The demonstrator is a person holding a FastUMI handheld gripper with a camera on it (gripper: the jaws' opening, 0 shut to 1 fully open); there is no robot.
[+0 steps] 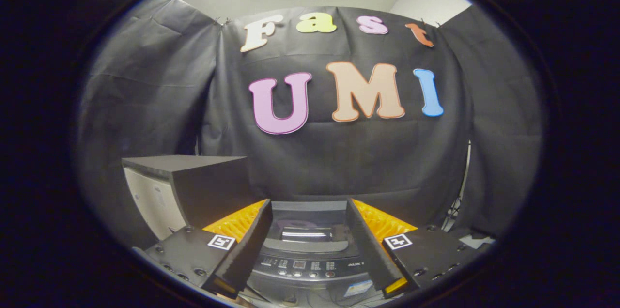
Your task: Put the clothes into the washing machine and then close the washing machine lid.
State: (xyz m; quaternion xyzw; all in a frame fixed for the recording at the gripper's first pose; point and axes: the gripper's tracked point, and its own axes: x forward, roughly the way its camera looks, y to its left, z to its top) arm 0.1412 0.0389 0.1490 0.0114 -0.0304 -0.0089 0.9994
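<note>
Tongs (310,216) released and empty, washing machine (310,259) framed between fingers, lid down, dark box (203,187) beside its left edge

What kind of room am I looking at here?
Probably a staged test booth, not a home laundry: black cloth walls, a small top-loading washing machine with its lid down, and the open gripper held above it.

washing machine (310,250) | sides hidden behind tongs (310,242) | panel markings unreadable

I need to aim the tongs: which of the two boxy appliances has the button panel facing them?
The washing machine between the open tongs shows the button panel; the dark-topped cabinet, off to the left, shows none.
</note>
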